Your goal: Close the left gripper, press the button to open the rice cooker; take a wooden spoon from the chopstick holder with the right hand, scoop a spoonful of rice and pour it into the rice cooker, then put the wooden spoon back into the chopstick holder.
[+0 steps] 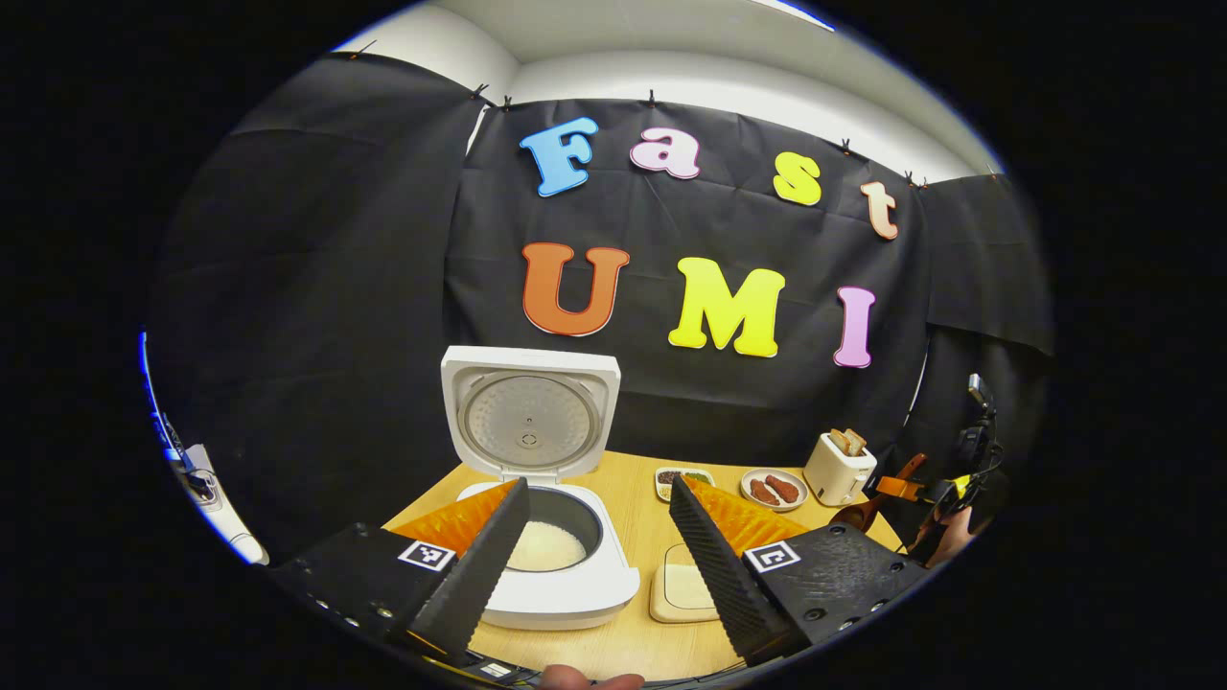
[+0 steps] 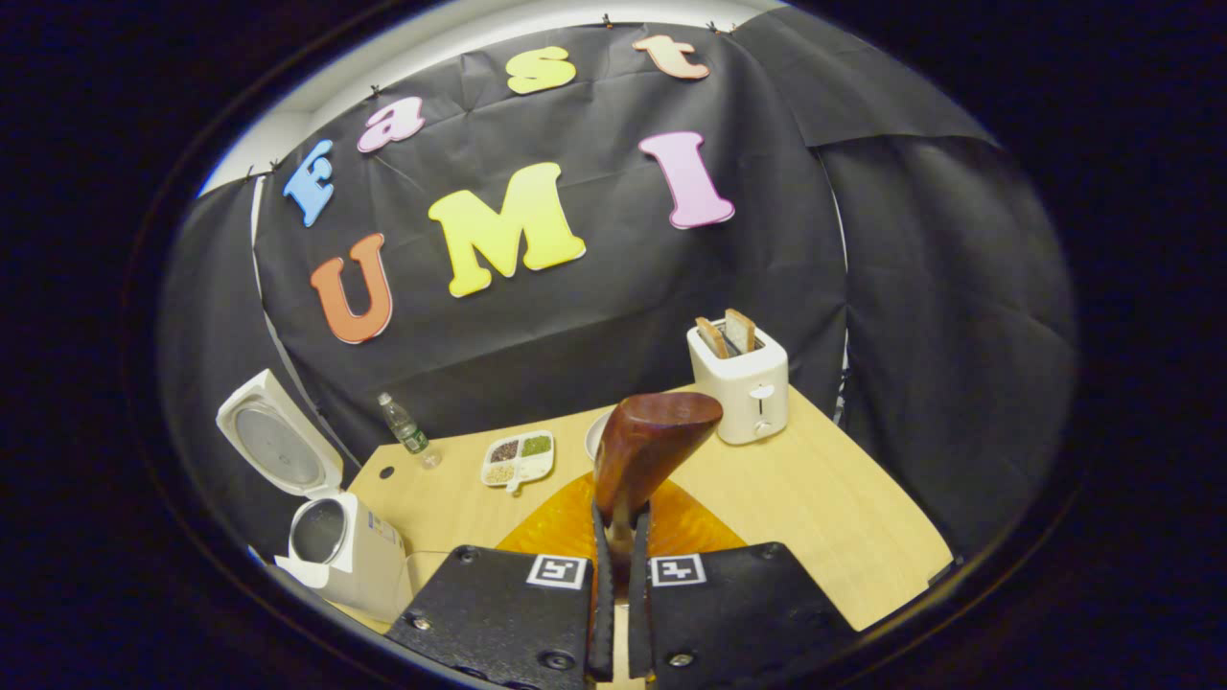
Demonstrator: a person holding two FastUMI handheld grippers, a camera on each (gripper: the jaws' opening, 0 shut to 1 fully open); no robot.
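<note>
Pale wooden table [image 2: 815, 498] under the lid-up rice cooker [image 1: 546, 565]; left tool [image 1: 594, 565] wide, right tool [image 2: 620, 565] pinching the glossy wooden spoon [image 2: 652, 441].

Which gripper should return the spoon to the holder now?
Probably right. The right gripper is already shut on the wooden spoon, lifted above the table. The left gripper is open, facing the open rice cooker.
</note>
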